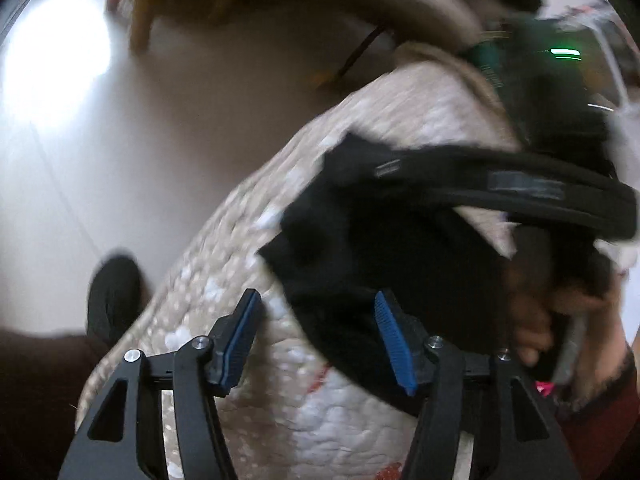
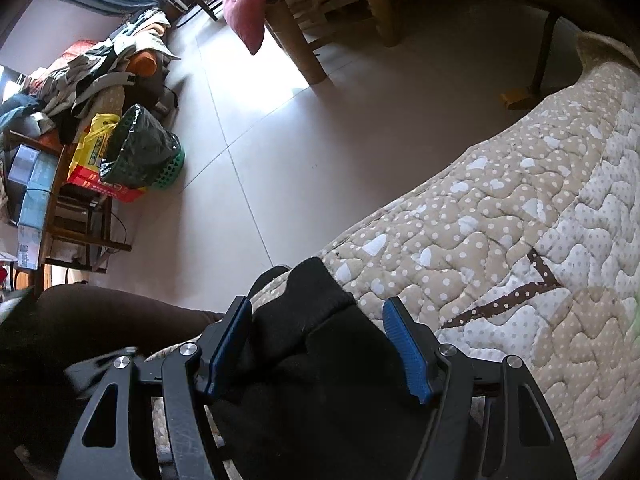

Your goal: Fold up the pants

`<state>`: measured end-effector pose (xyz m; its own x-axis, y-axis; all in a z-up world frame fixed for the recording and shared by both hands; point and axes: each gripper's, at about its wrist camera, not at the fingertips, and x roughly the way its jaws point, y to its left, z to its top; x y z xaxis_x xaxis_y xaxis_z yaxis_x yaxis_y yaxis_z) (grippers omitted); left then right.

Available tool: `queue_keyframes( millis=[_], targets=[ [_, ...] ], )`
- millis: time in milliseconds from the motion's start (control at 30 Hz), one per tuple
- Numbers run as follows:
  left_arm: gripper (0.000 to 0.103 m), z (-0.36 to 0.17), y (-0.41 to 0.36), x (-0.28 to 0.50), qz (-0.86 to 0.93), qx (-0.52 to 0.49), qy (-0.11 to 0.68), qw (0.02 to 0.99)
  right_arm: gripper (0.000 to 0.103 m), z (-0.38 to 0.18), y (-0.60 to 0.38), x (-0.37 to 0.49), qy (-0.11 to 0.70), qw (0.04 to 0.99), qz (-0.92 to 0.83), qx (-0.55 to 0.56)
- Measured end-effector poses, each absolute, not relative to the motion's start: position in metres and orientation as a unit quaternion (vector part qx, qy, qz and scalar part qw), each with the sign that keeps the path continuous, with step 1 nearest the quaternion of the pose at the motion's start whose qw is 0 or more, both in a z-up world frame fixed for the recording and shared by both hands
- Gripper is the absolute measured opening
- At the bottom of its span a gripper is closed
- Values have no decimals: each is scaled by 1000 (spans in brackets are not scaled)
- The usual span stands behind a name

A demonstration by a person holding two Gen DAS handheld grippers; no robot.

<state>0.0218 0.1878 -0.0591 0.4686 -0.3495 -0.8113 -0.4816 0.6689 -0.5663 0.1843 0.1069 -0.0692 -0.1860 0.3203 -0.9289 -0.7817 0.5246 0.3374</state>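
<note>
In the right wrist view, a cluttered shelf [image 2: 60,184] with a green basket [image 2: 148,160] is seen at the left of the frame, and a wooden stool [image 2: 320,12] draped with a pink cloth [image 2: 248,4] stands at the top on the tiled floor [image 2: 260,128]. A quilted bed cover [image 2: 520,220] fills the right side.

The black pants [image 2: 320,344] are spread on the quilt at the lower centre, one cuff lying between the wide-open fingers of the right gripper [image 2: 318,320]; nothing is clamped.

In the blurred left wrist view, the left gripper [image 1: 316,312] is held open above quilt [image 1: 240,248] and pants [image 1: 380,248], its right pad at the fabric edge.
</note>
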Motion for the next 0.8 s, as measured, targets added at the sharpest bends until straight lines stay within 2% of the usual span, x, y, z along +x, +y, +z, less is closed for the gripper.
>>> queue_keyframes(
  millis=[67, 167, 200, 233, 267, 300, 333, 500, 800],
  targets=[
    [58, -60, 191, 24, 50, -412, 502, 759, 73, -68, 107, 183, 622, 609, 454, -190],
    [58, -57, 180, 36, 55, -370, 507, 776, 73, -68, 109, 177, 618, 607, 458, -199],
    [53, -55, 179, 39, 56, -362, 510, 779, 71, -68, 109, 176, 616, 608, 458, -203],
    [41, -52, 175, 40, 51, -350, 511, 784, 58, -68, 110, 173, 610, 613, 456, -212],
    [35, -48, 174, 40, 45, -343, 510, 787, 39, -67, 111, 170, 604, 618, 451, -221],
    [20, -46, 173, 39, 37, -346, 508, 788, 35, -66, 110, 168, 600, 623, 446, -231],
    [17, -46, 174, 38, 21, -359, 507, 783, 32, -65, 109, 166, 598, 625, 445, -232],
    [16, -34, 177, 32, -6, -392, 490, 779, 28, -42, 98, 156, 573, 648, 448, -228],
    [16, 10, 127, 43, -53, -349, 473, 807, 27, 16, 38, 151, 535, 700, 442, -166]
  ],
)
